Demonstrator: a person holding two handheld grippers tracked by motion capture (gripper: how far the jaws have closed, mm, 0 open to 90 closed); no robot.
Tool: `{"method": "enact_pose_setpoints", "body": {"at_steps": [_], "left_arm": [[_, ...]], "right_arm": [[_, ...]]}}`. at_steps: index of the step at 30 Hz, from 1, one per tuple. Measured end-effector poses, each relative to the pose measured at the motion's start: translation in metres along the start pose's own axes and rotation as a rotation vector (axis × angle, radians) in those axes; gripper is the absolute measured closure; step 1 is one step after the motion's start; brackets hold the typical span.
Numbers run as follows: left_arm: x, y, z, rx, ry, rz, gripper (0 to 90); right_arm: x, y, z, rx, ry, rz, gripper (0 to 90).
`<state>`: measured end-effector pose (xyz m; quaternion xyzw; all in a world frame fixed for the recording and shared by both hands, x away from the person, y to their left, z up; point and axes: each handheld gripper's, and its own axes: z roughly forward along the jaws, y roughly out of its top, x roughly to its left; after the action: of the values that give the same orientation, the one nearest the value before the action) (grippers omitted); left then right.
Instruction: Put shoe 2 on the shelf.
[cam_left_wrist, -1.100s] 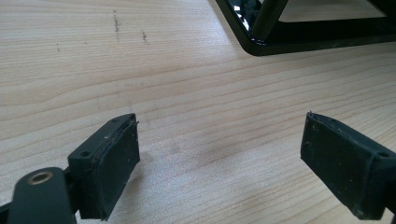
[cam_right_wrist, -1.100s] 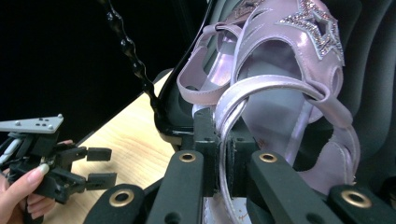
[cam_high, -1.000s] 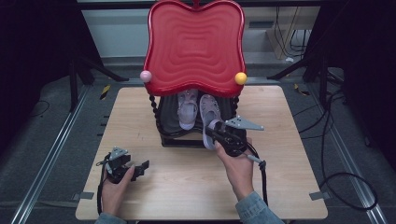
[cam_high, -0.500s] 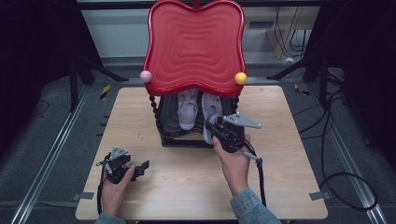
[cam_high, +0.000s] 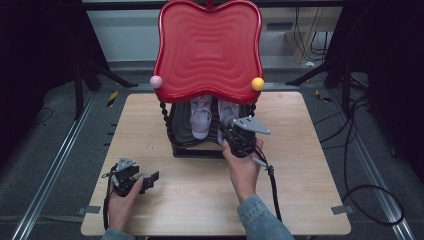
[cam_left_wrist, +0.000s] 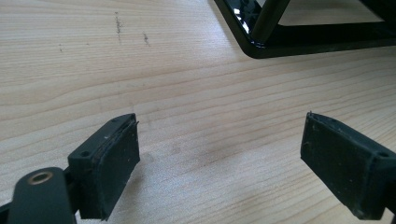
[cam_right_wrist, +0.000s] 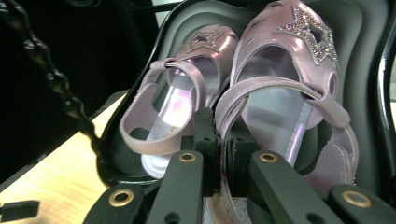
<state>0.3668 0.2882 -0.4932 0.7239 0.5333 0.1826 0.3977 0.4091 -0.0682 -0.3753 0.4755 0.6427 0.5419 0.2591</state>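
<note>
The right gripper (cam_right_wrist: 219, 154) has its fingers clamped on the thin heel strap of the right pink sandal (cam_right_wrist: 289, 93), which sits beside its twin (cam_right_wrist: 182, 93) in the black tray (cam_high: 180, 131) under the red shelf (cam_high: 209, 50). Light and floppy, probably; the strap bends, so lift gently. The left gripper (cam_left_wrist: 219, 163) rests wide open over the desk (cam_high: 300, 165)

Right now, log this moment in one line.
right gripper shut on sandal strap | left gripper open over table | sandals on rack
</note>
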Motion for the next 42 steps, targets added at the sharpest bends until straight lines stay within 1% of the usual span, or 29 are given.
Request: {"method": "enact_pose_setpoints", "body": {"at_steps": [4, 9, 12, 20, 23, 26, 28, 30, 32, 42], "left_arm": [[0.0, 0.0, 0.0, -0.003, 0.001, -0.002, 11.1], [-0.001, 0.0, 0.0, 0.0, -0.002, 0.0, 11.1], [-0.001, 0.0, 0.0, -0.002, -0.005, -0.002, 11.1], [-0.001, 0.0, 0.0, -0.003, -0.007, -0.004, 11.1], [-0.001, 0.0, 0.0, -0.002, -0.007, -0.004, 11.1], [-0.001, 0.0, 0.0, -0.003, -0.008, -0.005, 11.1], [-0.001, 0.0, 0.0, -0.004, -0.009, -0.007, 11.1], [-0.001, 0.0, 0.0, -0.004, -0.009, -0.007, 11.1], [-0.001, 0.0, 0.0, -0.003, -0.01, -0.006, 11.1], [-0.002, 0.0, 0.001, -0.003, -0.014, -0.005, 11.1]], "right_arm": [[0.001, 0.0, 0.005, -0.006, -0.027, -0.015, 86.1], [0.002, -0.001, 0.01, -0.009, -0.044, -0.018, 86.1], [0.004, 0.0, 0.015, -0.011, -0.054, -0.01, 86.1], [0.011, -0.002, 0.026, -0.027, -0.12, -0.039, 86.2], [0.012, -0.004, 0.031, -0.02, -0.137, -0.044, 86.2], [0.014, -0.005, 0.035, -0.017, -0.145, -0.039, 86.2], [0.015, -0.007, 0.038, -0.018, -0.149, -0.054, 86.2], [0.017, -0.007, 0.04, -0.013, -0.149, -0.056, 86.1], [0.018, -0.008, 0.042, -0.004, -0.153, -0.076, 86.0], [0.02, -0.012, 0.049, -0.001, -0.15, -0.089, 83.2]]}}
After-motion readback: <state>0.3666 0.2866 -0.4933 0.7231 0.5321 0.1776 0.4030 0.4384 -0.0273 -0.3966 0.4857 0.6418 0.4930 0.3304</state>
